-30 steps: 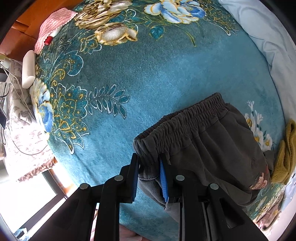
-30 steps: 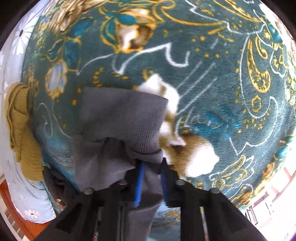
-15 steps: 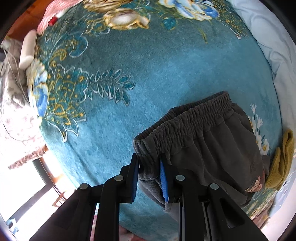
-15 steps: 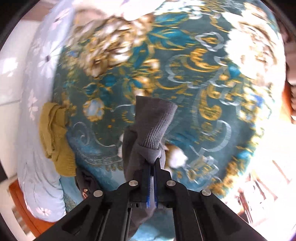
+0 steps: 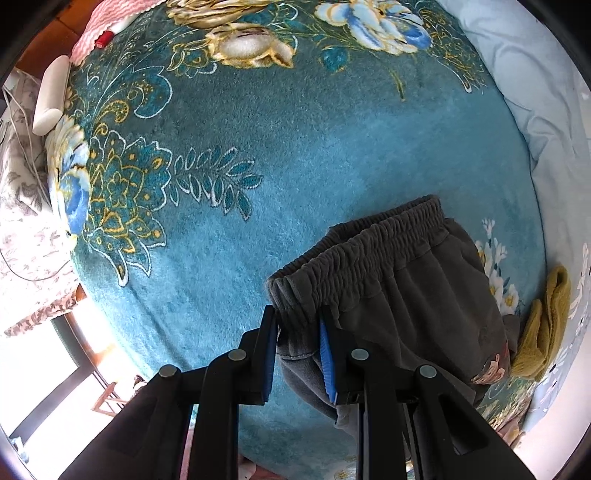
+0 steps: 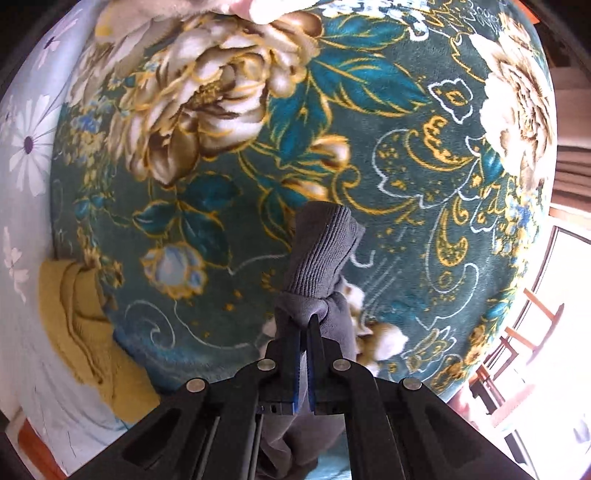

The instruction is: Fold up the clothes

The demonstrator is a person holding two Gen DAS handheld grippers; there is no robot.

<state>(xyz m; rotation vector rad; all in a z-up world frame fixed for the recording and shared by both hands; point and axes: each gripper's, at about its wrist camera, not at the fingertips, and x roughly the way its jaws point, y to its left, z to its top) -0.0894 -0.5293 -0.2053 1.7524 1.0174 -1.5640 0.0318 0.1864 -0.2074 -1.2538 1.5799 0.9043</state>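
Observation:
Dark grey sweatpants (image 5: 399,291) hang over a teal floral blanket (image 5: 314,155). In the left wrist view my left gripper (image 5: 297,325) is shut on the gathered elastic waistband (image 5: 354,254) at its near corner, holding it above the blanket. In the right wrist view my right gripper (image 6: 304,325) is shut tight on the ribbed ankle cuff (image 6: 321,254), which sticks up past the fingertips. The rest of the leg hangs below, hidden by the gripper.
A mustard yellow garment (image 5: 543,325) lies at the blanket's edge on a pale blue sheet (image 5: 535,92); it also shows in the right wrist view (image 6: 77,317). A pink cloth (image 5: 99,26) and a white object (image 5: 51,96) sit at the far left. A window is at the right (image 6: 554,295).
My right gripper closed fully on the cuff and lifted it higher above the blanket. My left gripper kept its hold on the waistband and rose slightly.

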